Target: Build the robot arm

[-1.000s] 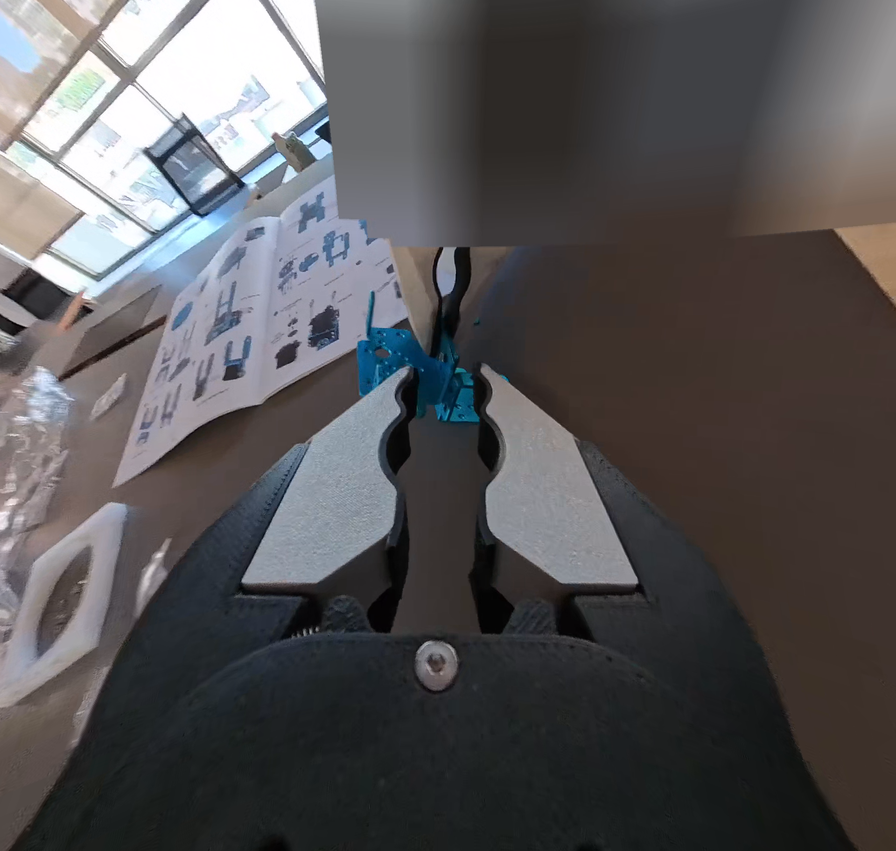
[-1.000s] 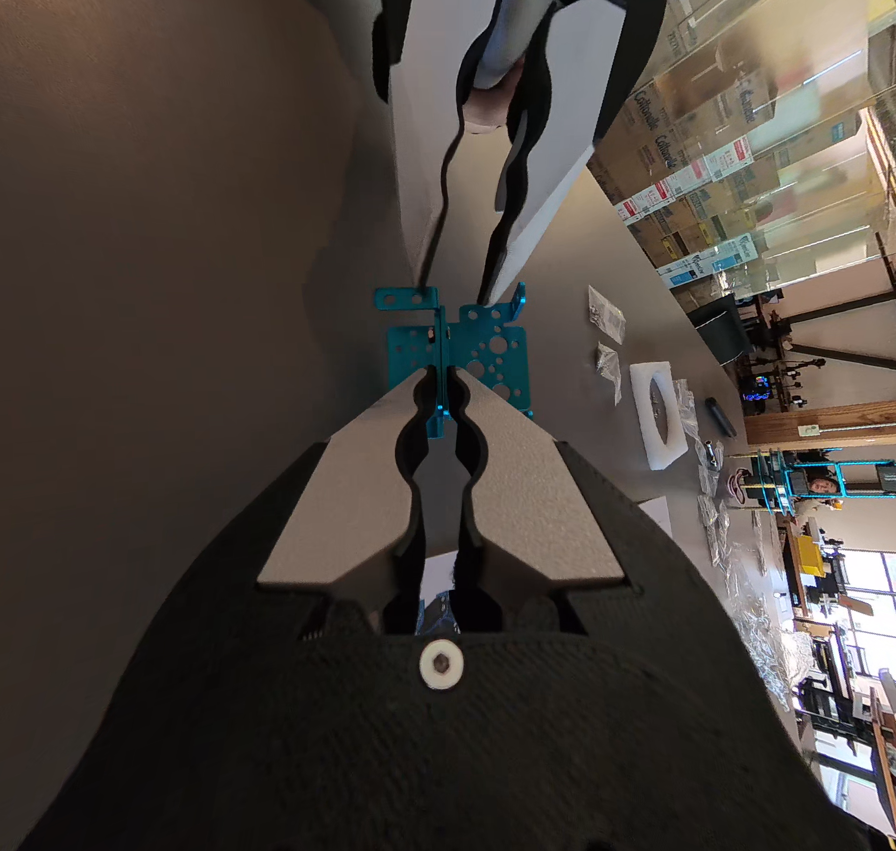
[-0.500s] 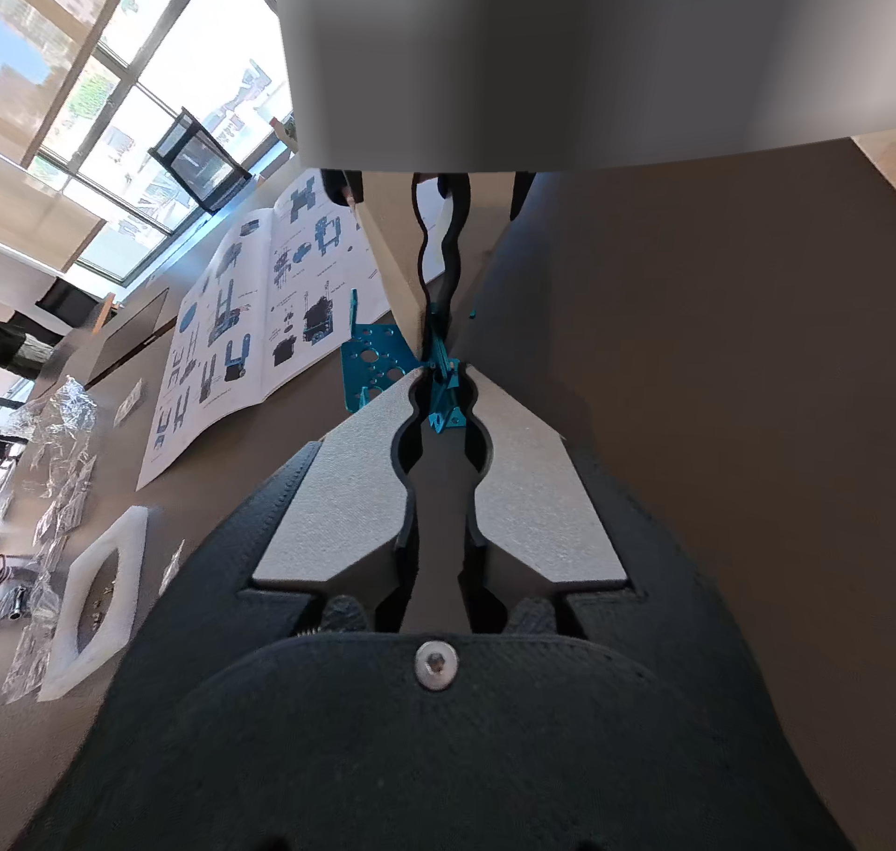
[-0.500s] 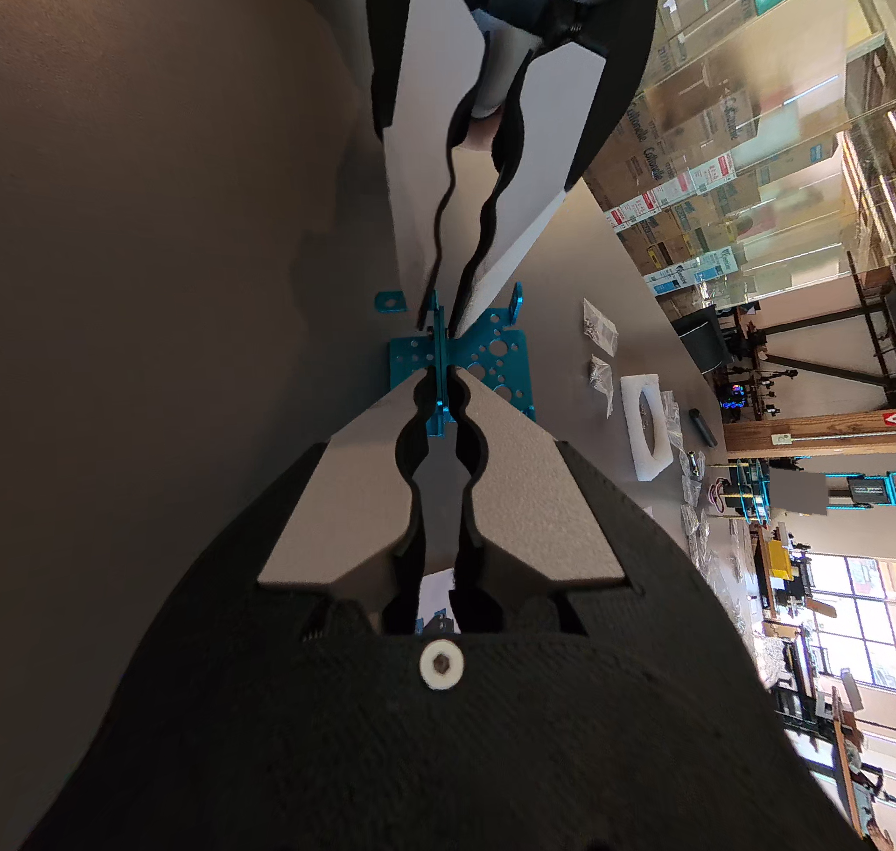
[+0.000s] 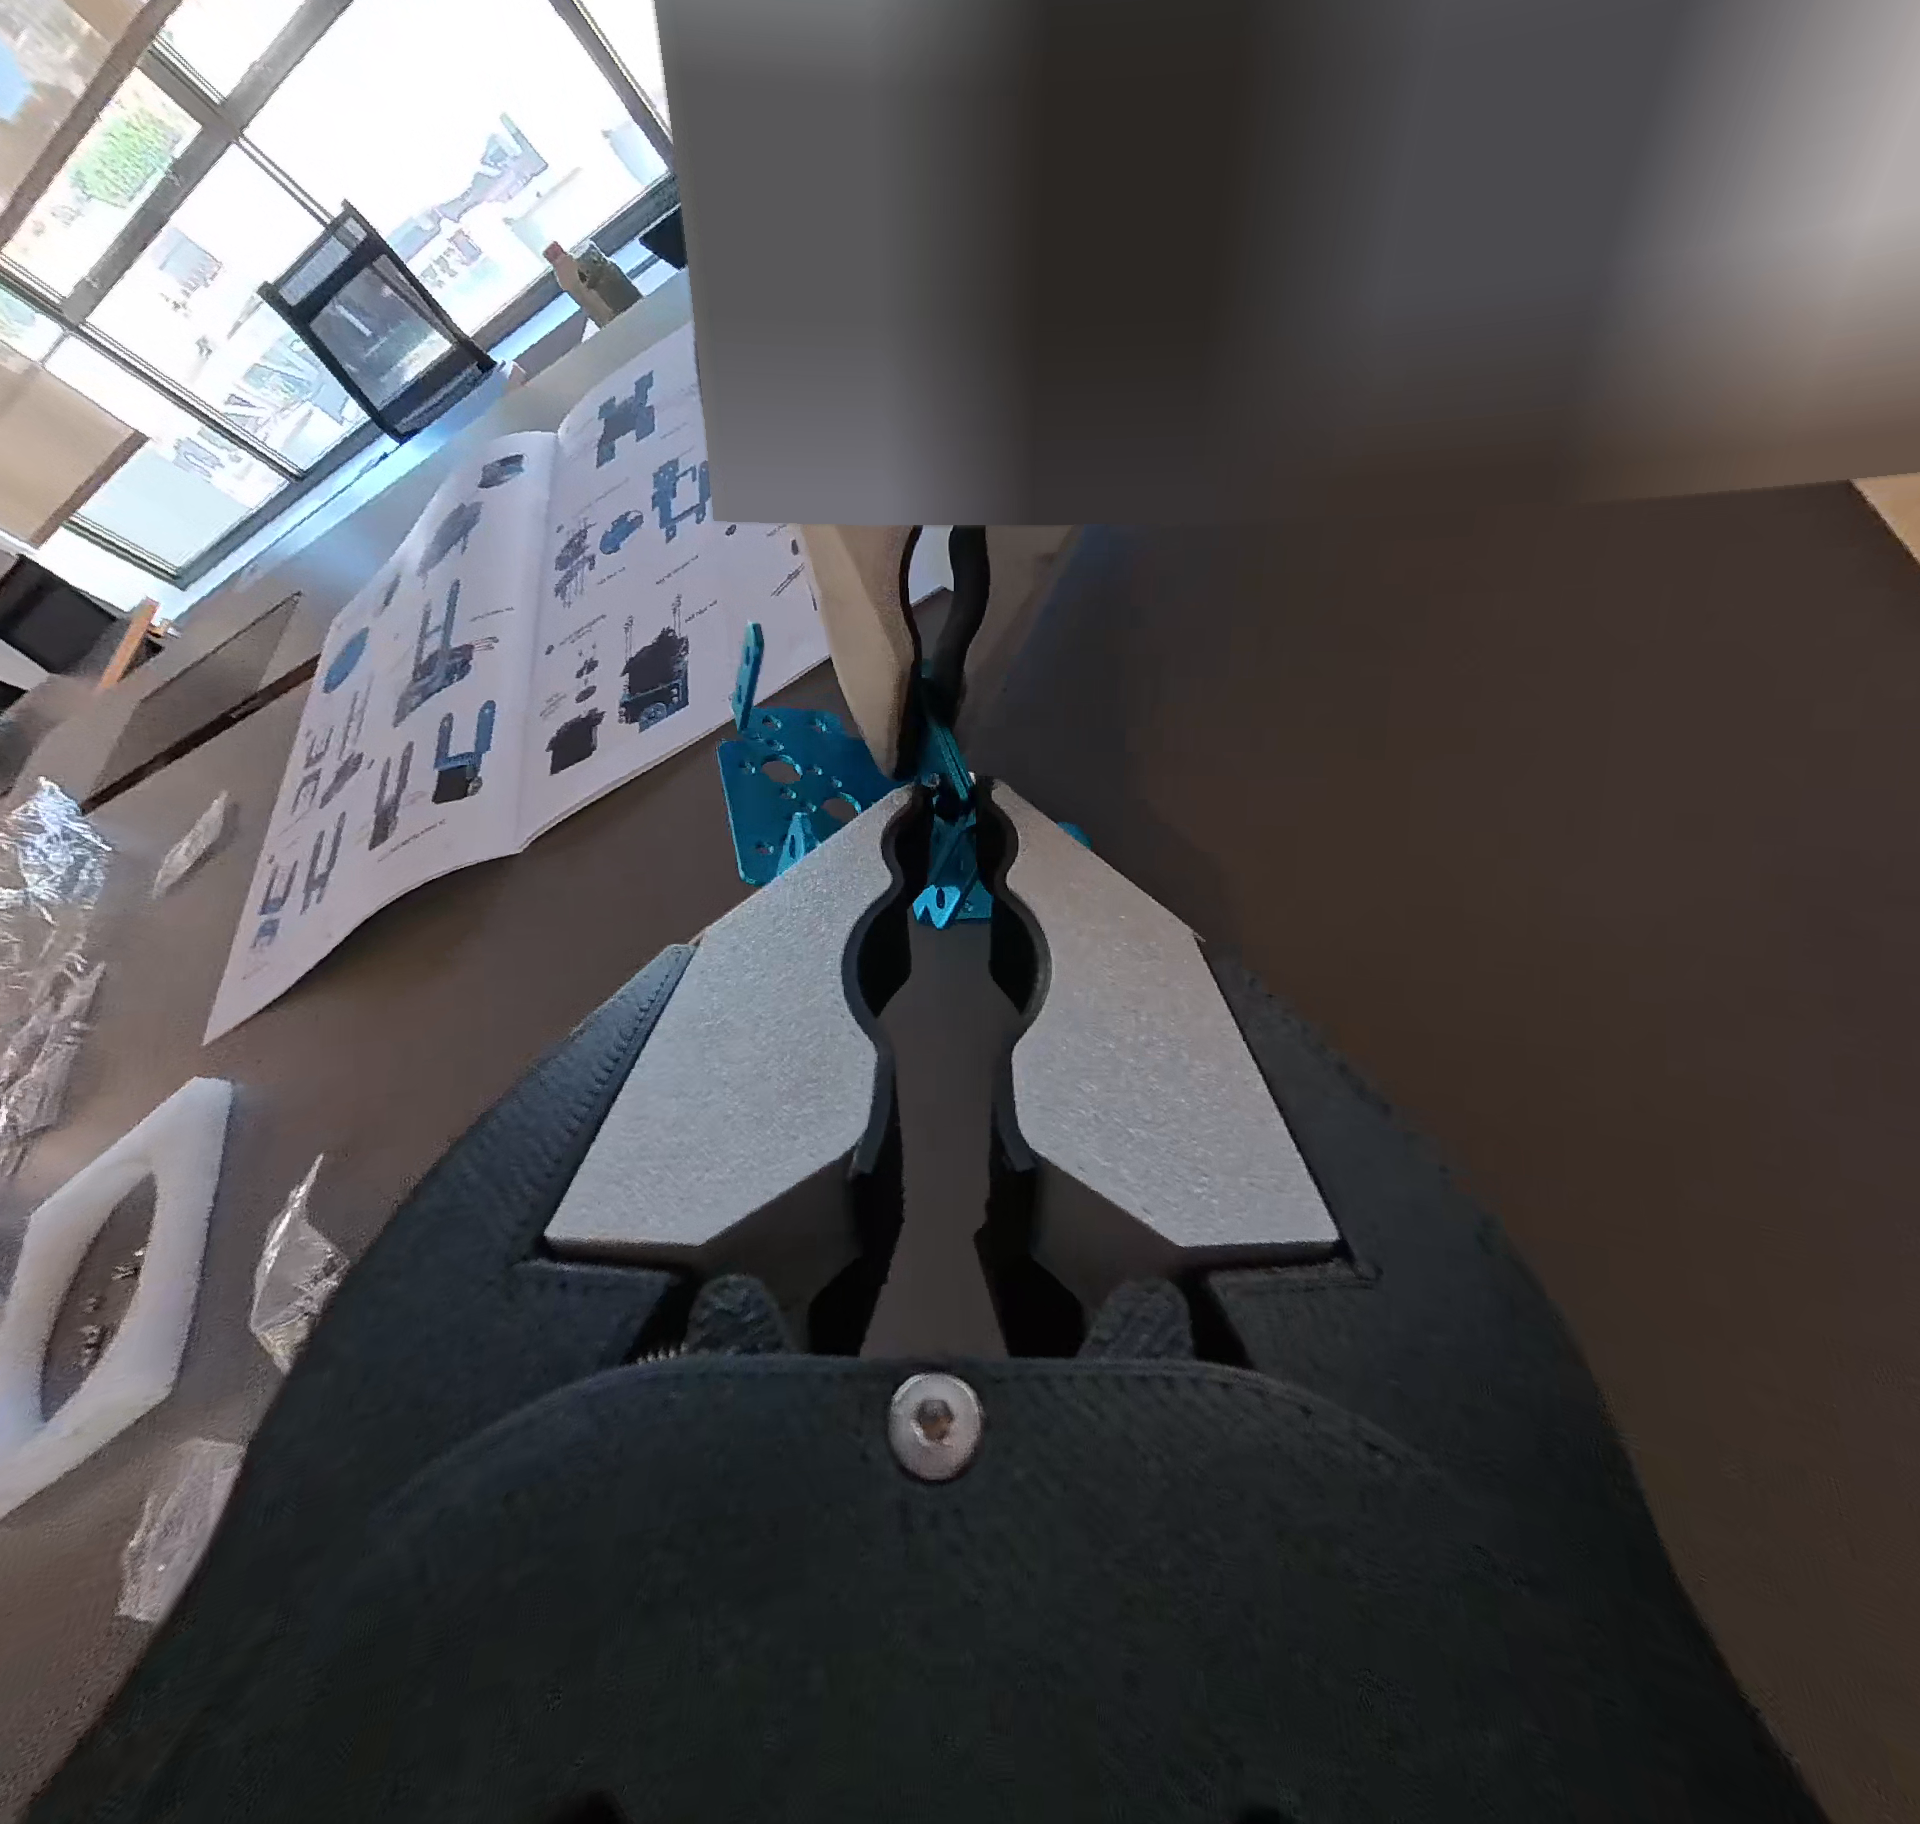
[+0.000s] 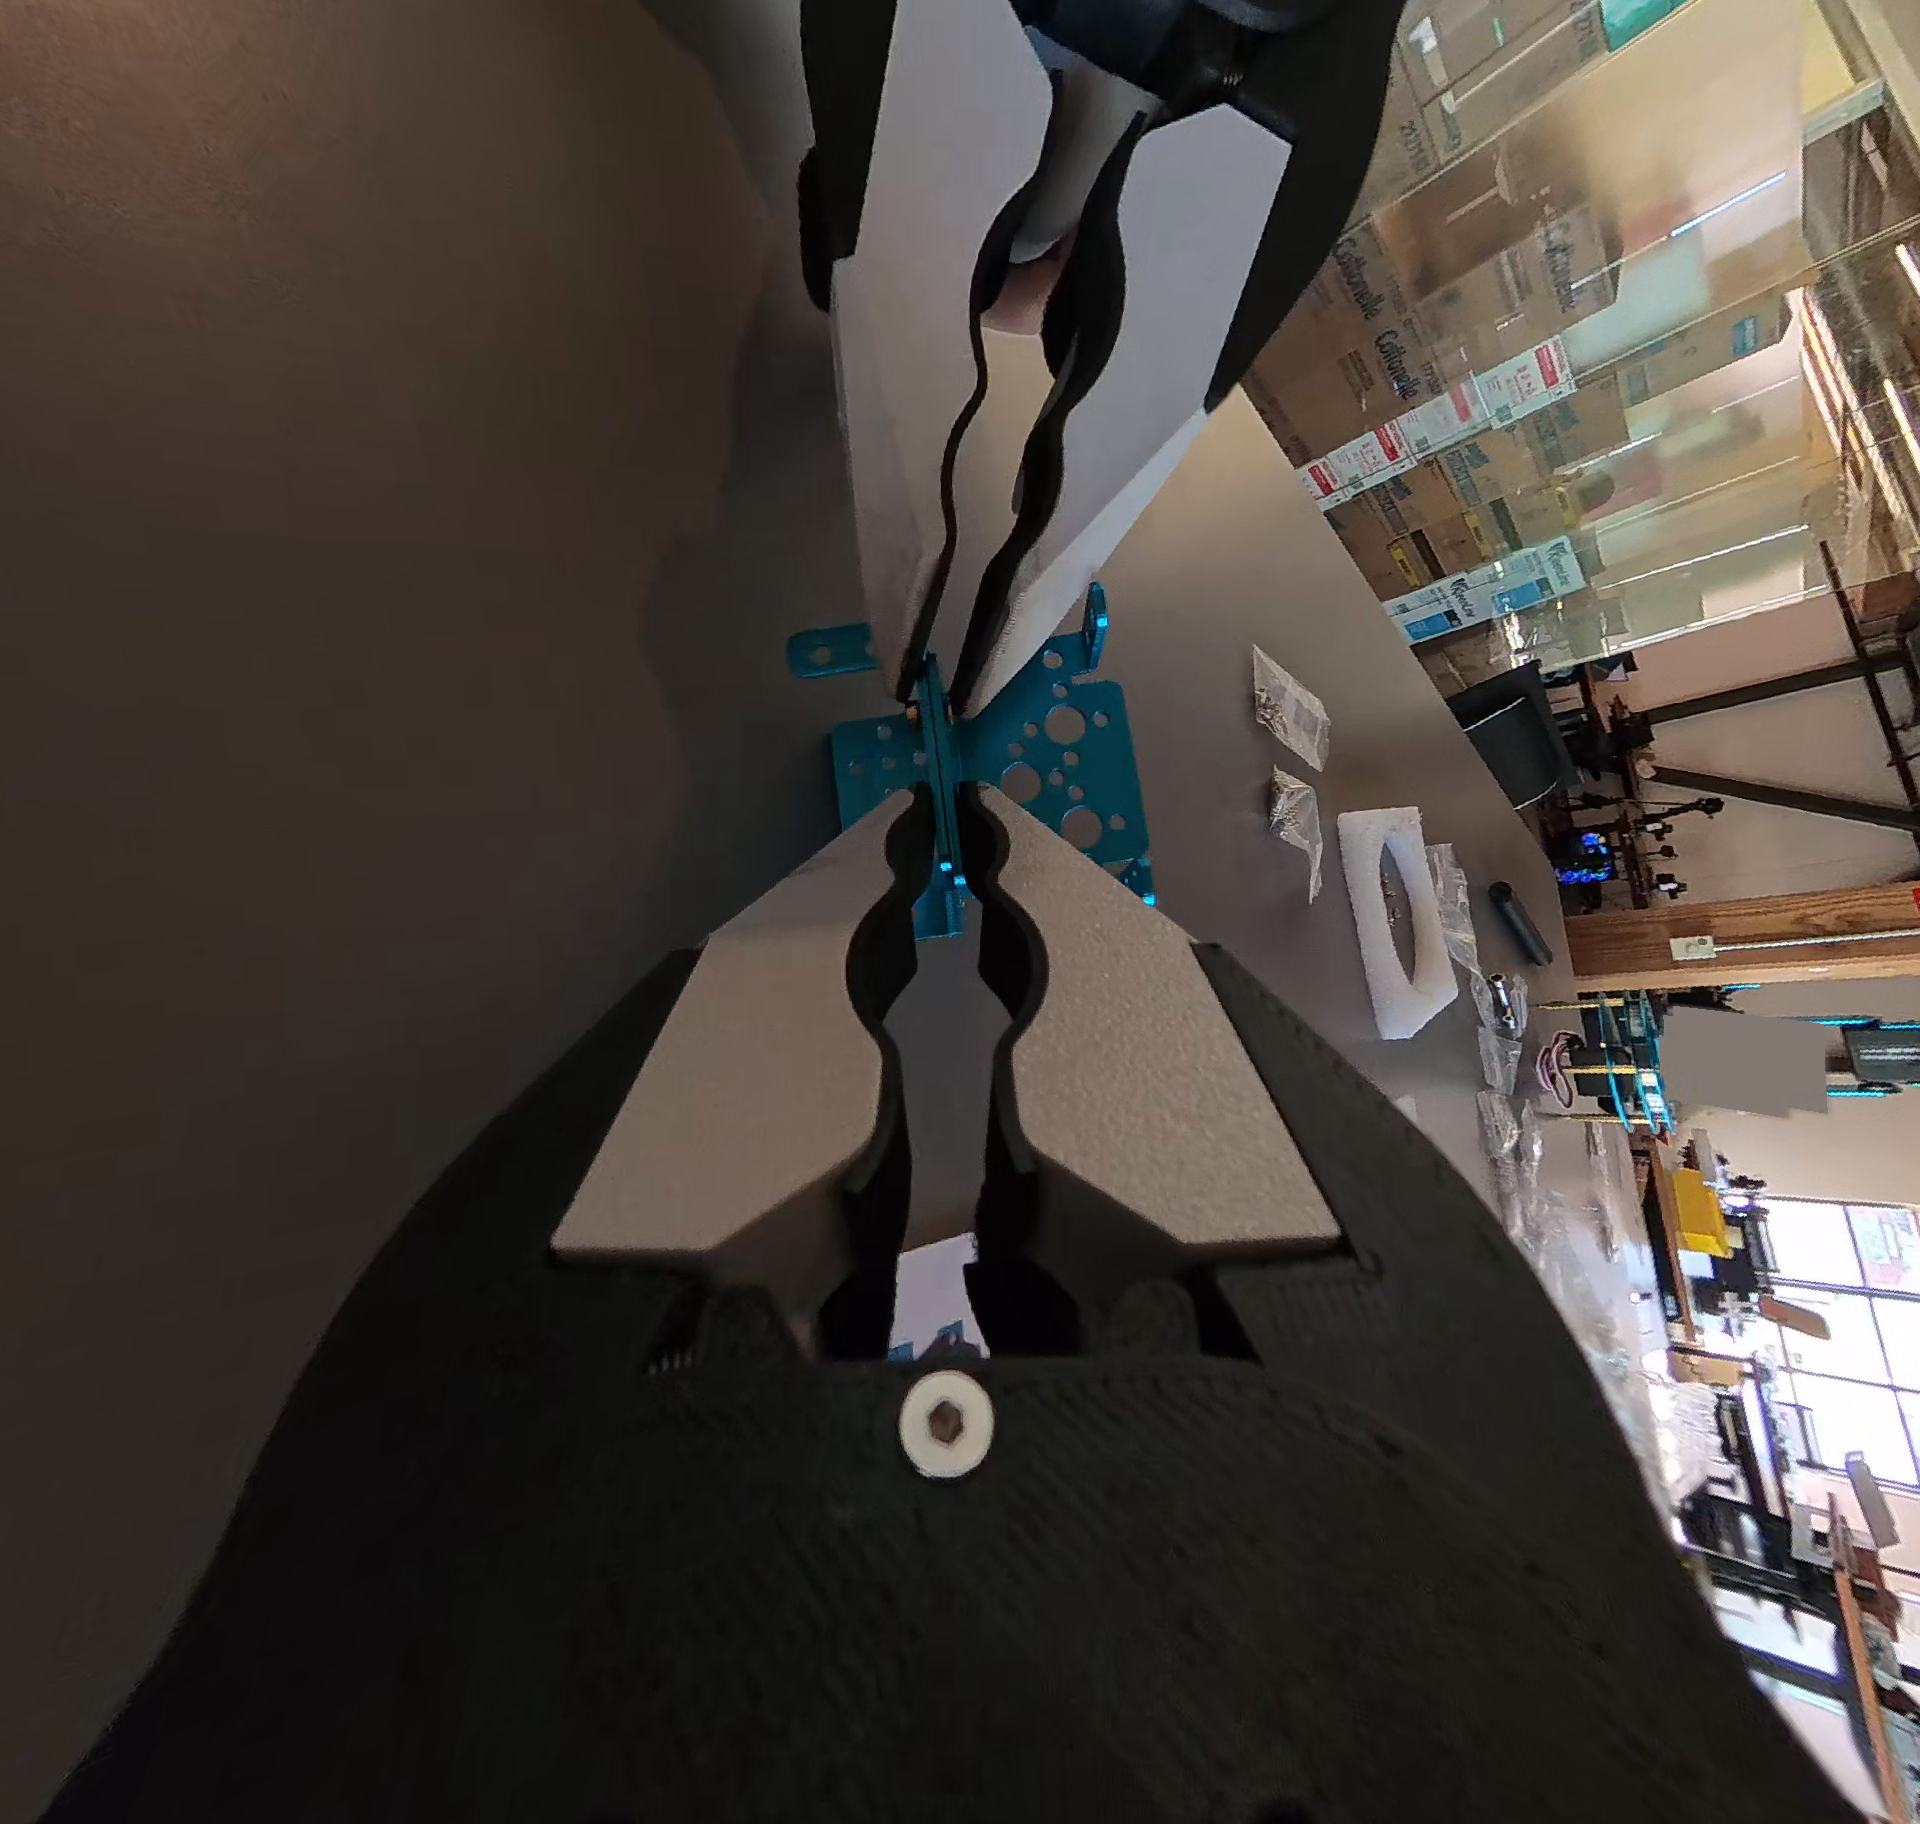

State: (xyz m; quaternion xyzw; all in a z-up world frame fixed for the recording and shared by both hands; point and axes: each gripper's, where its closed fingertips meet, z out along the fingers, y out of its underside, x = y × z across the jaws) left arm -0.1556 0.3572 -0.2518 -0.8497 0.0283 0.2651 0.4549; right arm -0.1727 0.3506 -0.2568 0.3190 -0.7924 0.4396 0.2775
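Note:
A thin blue metal bracket (image 6: 943,839) stands on edge above a flat blue perforated plate (image 6: 1060,766) on the dark table (image 6: 364,527). My right gripper (image 6: 948,800) is shut on the bracket's near end. My left gripper (image 6: 935,683) comes in from the opposite side, its jaws closed on the bracket's far end. In the left wrist view, my left gripper (image 5: 951,792) is pinched on the bracket (image 5: 948,870), with the right gripper (image 5: 935,725) straight across from it. The plate (image 5: 790,787) lies just to its left.
An open instruction booklet (image 5: 499,652) lies left of the plate. A white foam frame (image 5: 94,1286) and small plastic bags (image 5: 296,1265) lie near the table's left part; they also show in the right wrist view (image 6: 1392,922). A black cylinder (image 6: 1519,922) lies beyond the foam. My two grippers' fingertips are within a few centimetres of each other.
My left gripper has moved in and its jaws have closed from wide open onto the bracket's far end. The right gripper has kept its hold on the bracket.

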